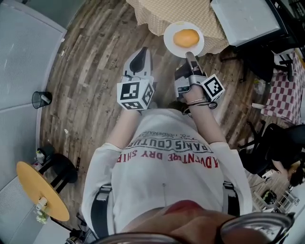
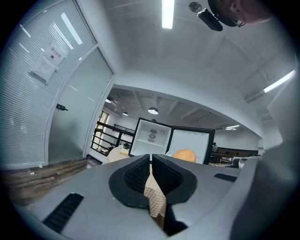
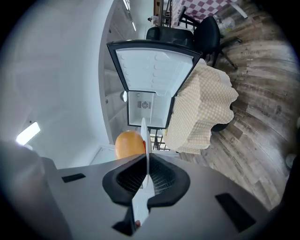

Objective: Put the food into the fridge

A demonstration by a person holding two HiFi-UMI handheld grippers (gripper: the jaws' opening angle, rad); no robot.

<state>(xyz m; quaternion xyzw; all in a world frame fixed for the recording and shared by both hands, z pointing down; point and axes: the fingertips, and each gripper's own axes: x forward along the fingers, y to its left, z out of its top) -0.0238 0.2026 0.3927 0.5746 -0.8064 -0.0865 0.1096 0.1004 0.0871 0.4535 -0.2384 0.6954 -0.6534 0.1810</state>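
An orange bun [image 1: 186,37] lies on a white plate [image 1: 169,42] held out over the edge of a table with a beige checked cloth [image 1: 157,12]. My right gripper [image 1: 189,55] is shut on the plate's near rim. In the right gripper view the plate [image 3: 144,136] stands edge-on between the jaws, with the bun [image 3: 127,145] to its left. The small fridge [image 3: 146,107] stands open ahead, its door [image 3: 154,63] swung wide. My left gripper [image 1: 141,53] hovers beside the plate, shut and holding nothing. Its view shows the open fridge [image 2: 151,136] and the bun [image 2: 184,154].
The fridge [image 1: 245,19] stands at the table's right. Black chairs [image 1: 267,147] and a red checked cloth [image 1: 286,90] crowd the right side. A black cup [image 1: 42,99] and a yellow round stand [image 1: 40,190] are on the wood floor at left, by a glass wall.
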